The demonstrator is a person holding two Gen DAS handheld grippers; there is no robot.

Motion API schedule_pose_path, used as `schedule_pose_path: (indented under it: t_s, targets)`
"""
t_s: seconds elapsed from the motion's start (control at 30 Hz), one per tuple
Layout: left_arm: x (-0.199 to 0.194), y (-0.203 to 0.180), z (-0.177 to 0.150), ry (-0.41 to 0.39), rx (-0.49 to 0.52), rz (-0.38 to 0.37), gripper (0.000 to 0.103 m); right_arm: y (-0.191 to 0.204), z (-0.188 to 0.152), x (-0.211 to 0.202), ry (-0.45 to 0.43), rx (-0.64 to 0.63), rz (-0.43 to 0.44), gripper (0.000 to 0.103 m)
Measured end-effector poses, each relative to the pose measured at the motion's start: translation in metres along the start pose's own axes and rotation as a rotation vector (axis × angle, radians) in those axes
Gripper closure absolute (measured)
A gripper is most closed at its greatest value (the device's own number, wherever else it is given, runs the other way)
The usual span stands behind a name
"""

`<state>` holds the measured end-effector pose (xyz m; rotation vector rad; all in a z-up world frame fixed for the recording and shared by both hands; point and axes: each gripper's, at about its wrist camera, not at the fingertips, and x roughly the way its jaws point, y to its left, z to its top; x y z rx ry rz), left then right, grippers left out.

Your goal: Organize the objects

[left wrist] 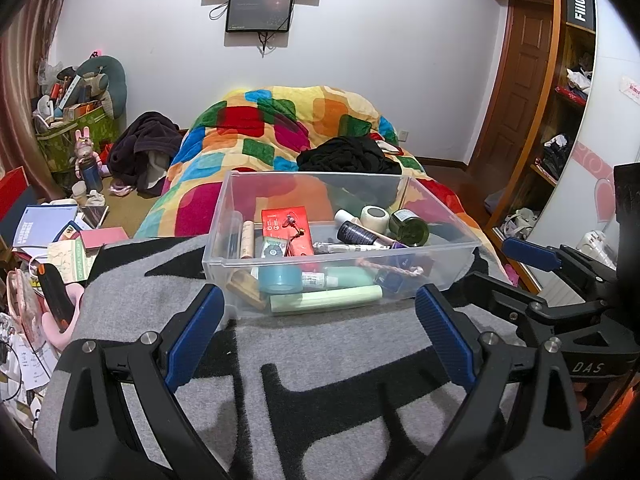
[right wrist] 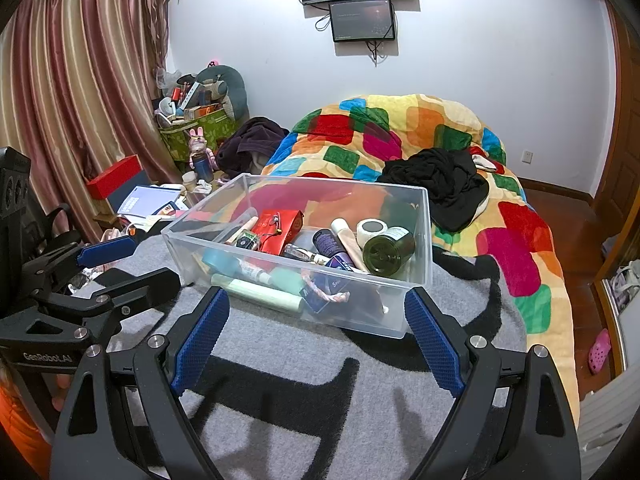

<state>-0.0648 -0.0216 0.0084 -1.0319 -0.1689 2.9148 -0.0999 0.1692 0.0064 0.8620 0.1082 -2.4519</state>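
Bin [left wrist: 344, 240] straight ahead of both my grippers, left [left wrist: 318, 336], right [right wrist: 316, 338]; jaws wide, empty; long side crosswise; left probably nearer.

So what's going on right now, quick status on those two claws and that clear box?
Left gripper open, empty. Right gripper open, empty. Clear bin of toiletries on grey blanket, just ahead of both. Nothing in the way.

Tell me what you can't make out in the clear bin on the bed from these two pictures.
- Clear bin: items at the bottom are buried under the red box and green tube in both views.
- Dark green jar: label print too small to read.
- Small wall screen: text too blurred in both views.
- Left gripper and right gripper: handles cut off by the bottom edge.
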Motion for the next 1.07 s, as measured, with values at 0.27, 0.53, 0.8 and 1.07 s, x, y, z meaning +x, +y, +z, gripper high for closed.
schedule_pose_path:
  t_s: [0.27, 0.53, 0.8, 1.07]
  targets:
    - [-0.0017, -0.0012, 0.0015, -0.002, -0.005, -0.003, 0.005, 0.0004, -0.0004, -0.0003, 0.000, 0.000, 0.000, 0.015]
    - [-0.0023, -0.0009, 0.0012, -0.001, -0.002, -0.001, 0.005, -0.0006, -0.0001, 0.0000, 0.000, 0.001, 0.001, 0.015]
    - [0.0003, -0.0007, 0.0010, 0.026, -0.006, -0.019, 0.005, 0.0025, -0.0035, -0.0022, 0.003, 0.008, 0.002, 0.015]
    - [-0.0073, -0.0026, 0.0004, -0.004, 0.009, -0.014, 0.005, 0.0028, -0.0035, -0.0026, 0.003, 0.008, 0.000, 0.015]
